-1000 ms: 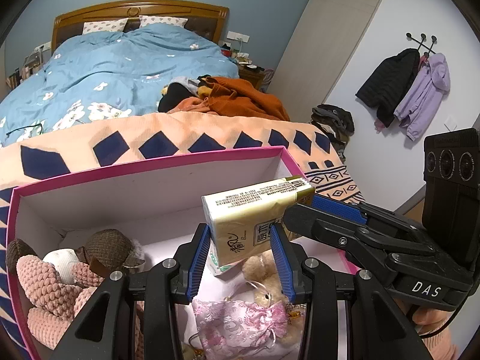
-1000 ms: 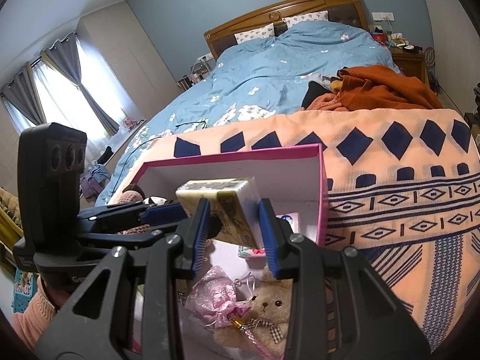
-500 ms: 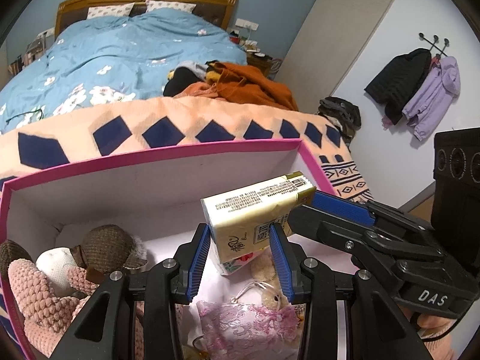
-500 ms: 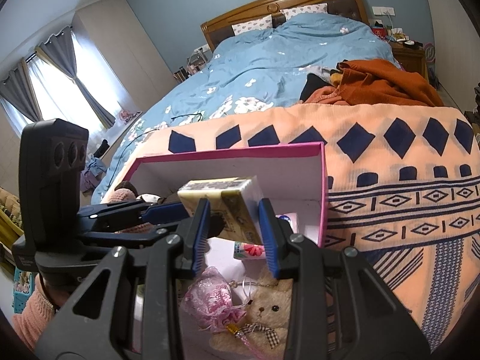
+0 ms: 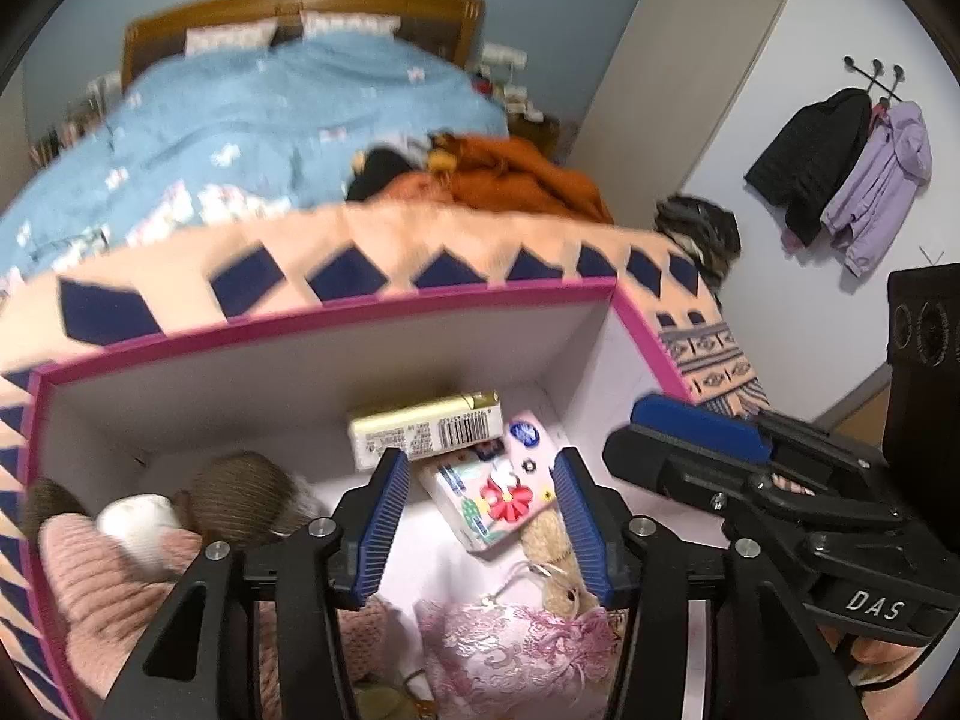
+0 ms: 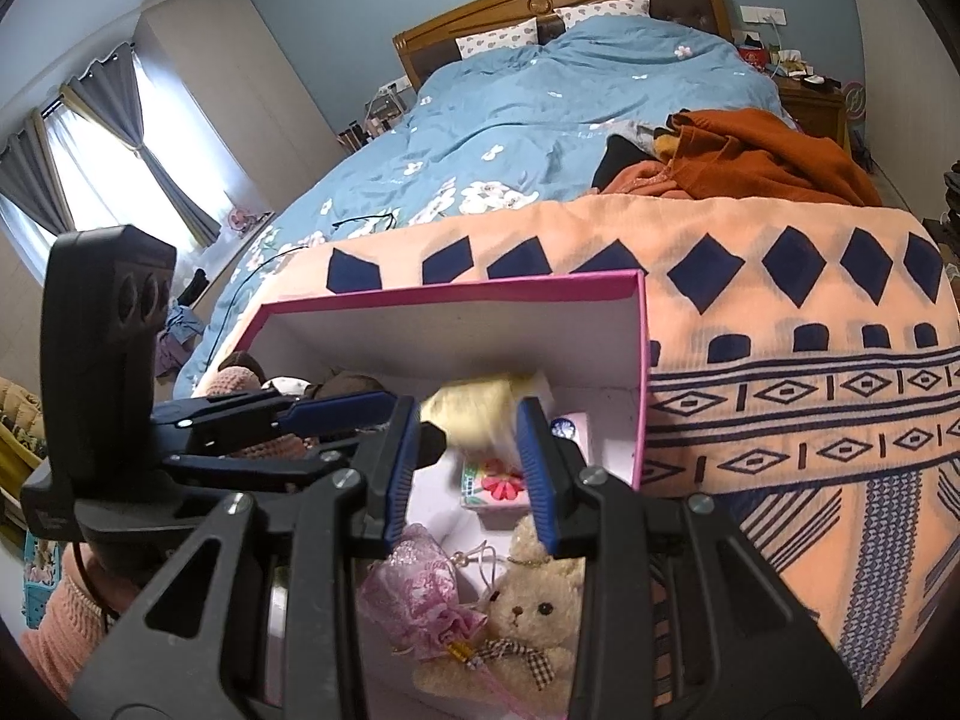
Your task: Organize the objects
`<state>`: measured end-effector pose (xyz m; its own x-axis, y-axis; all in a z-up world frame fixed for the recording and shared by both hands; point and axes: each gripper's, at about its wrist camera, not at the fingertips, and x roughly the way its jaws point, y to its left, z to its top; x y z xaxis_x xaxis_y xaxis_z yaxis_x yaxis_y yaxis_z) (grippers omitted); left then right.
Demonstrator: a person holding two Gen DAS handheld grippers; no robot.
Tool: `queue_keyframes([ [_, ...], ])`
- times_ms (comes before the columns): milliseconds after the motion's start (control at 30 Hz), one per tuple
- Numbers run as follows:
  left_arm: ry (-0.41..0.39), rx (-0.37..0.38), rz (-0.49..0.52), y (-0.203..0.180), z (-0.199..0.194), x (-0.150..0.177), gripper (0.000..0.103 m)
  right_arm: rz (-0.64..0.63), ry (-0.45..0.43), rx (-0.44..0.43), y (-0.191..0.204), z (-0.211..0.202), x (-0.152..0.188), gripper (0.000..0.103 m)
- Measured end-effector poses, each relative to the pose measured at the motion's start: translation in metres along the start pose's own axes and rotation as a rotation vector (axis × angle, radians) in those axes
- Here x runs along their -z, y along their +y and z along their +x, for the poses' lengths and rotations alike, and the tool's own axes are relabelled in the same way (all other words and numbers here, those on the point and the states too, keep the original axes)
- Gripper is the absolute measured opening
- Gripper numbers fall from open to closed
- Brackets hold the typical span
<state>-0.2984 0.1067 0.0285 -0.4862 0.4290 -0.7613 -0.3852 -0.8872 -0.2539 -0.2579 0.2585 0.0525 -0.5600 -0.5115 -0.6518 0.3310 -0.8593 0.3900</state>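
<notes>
A yellow tissue pack point(image 5: 425, 427) lies loose inside the pink-rimmed box point(image 5: 336, 315), by its far wall; in the right wrist view it is a blurred yellow shape point(image 6: 480, 414). My left gripper point(image 5: 480, 525) is open and empty above the box. My right gripper point(image 6: 468, 462) is open and empty too, and shows at the right of the left wrist view point(image 5: 696, 429). A floral tissue pack point(image 5: 495, 489) lies under the yellow one.
The box also holds a pink knitted plush point(image 5: 102, 564), a pink lace pouch point(image 5: 516, 648) and a beige teddy bear point(image 6: 534, 618). It sits on a peach patterned blanket point(image 6: 780, 324) at the foot of a bed with a blue duvet point(image 6: 540, 120). Coats point(image 5: 840, 168) hang on the wall.
Both grippers were shut on the yellow tissue pack above the box. Both have opened and the pack has dropped into the box against its far wall.
</notes>
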Motion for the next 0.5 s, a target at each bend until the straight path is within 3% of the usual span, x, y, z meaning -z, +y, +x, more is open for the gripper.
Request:
queue_keyframes([
  [200, -0.170, -0.070, 0.085, -0.016, -0.049, 0.018, 0.080, -0.038, -0.064, 0.000, 0.010, -0.028, 0.015, 0.038],
  [333, -0.280, -0.087, 0.070, -0.018, -0.083, 0.040, 0.103, -0.084, -0.146, 0.009, 0.024, -0.059, 0.031, 0.056],
  [400, -0.338, -0.119, 0.070, -0.020, -0.101, 0.055, 0.103, -0.116, -0.189, 0.017, 0.035, -0.074, 0.044, 0.064],
  [500, -0.351, -0.138, 0.068, -0.021, -0.115, 0.077, 0.103, -0.177, -0.231, 0.043, 0.051, -0.092, 0.068, 0.080],
])
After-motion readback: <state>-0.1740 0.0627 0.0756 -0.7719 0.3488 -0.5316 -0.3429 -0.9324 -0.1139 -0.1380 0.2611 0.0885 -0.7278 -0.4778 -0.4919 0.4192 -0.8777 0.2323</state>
